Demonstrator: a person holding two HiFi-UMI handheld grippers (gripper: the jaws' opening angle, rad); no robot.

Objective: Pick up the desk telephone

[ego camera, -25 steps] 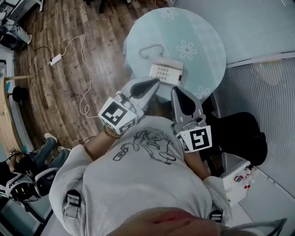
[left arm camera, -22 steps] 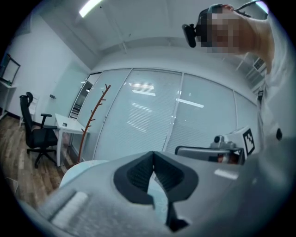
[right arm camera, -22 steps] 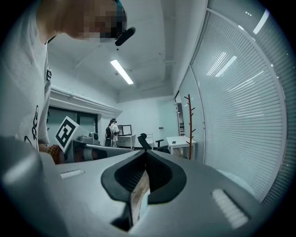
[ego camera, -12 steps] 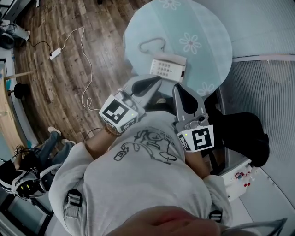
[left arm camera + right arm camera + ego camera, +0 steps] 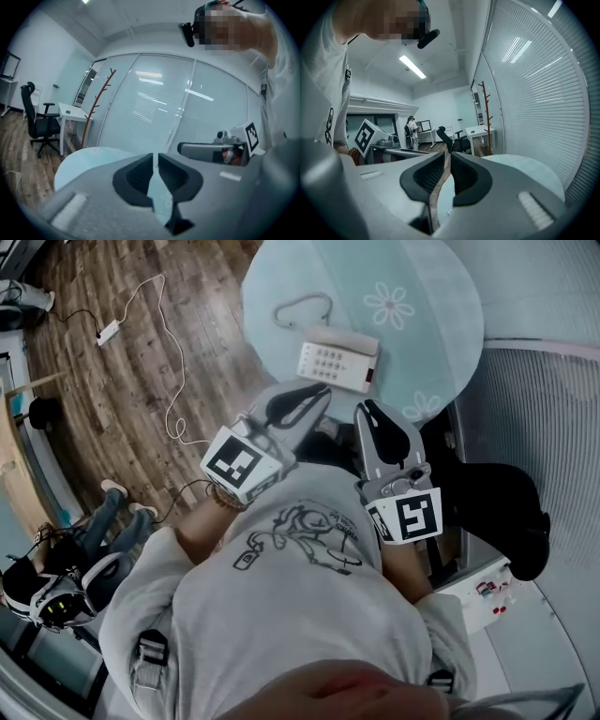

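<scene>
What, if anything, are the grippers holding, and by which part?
Nothing: both the left gripper and the right gripper have just been opening, empty, short of the desk telephone.

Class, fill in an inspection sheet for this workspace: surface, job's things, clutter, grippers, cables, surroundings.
Surface: round table, pale blue flowered cloth.
Job's things: desk telephone flat on the table, untouched.
Clutter: nothing seen.
Grippers: left gripper and right gripper short of the telephone; fingers just been opening, slightly apart, nothing between.
Cables: cord looped on table beyond the telephone; white cable across the wooden floor.
Surroundings: blinds, coat stand, office chair.
</scene>
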